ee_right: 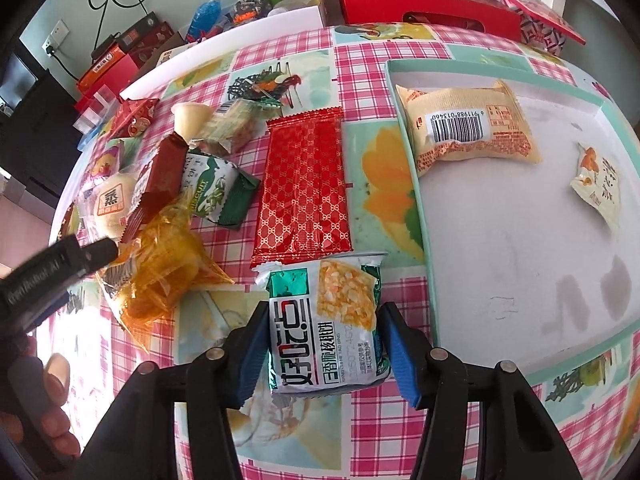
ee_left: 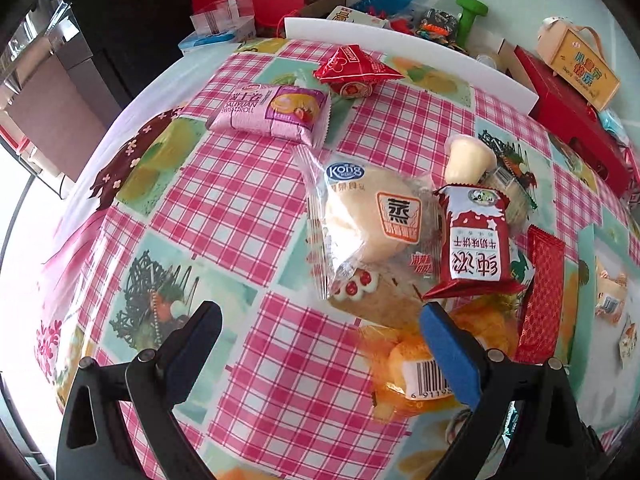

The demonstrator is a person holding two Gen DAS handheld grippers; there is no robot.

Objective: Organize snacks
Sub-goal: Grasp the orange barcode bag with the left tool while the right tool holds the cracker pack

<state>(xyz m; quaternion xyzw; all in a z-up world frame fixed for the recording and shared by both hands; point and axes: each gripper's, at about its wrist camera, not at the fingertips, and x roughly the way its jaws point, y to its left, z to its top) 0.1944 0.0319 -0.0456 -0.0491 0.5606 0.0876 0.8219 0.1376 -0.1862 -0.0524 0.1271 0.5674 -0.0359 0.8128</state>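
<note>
Clamping a white-and-green snack packet (ee_right: 326, 324) between its blue pads (ee_right: 252, 350), the right gripper (ee_right: 324, 354) points down at the checked tablecloth (ee_right: 384, 432). Beyond its fingertips lies a long red wrapper (ee_right: 304, 188); to their right is a shallow tray (ee_right: 416, 184) holding a yellow packet (ee_right: 468, 124). The left gripper (ee_left: 320, 354) stands wide apart over an orange-wrapped snack (ee_left: 416, 364), seemingly not touching it.

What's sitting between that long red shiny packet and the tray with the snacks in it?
Nothing: in the right wrist view only bare tablecloth, an orange flower print, separates the long red packet from the tray.
</note>
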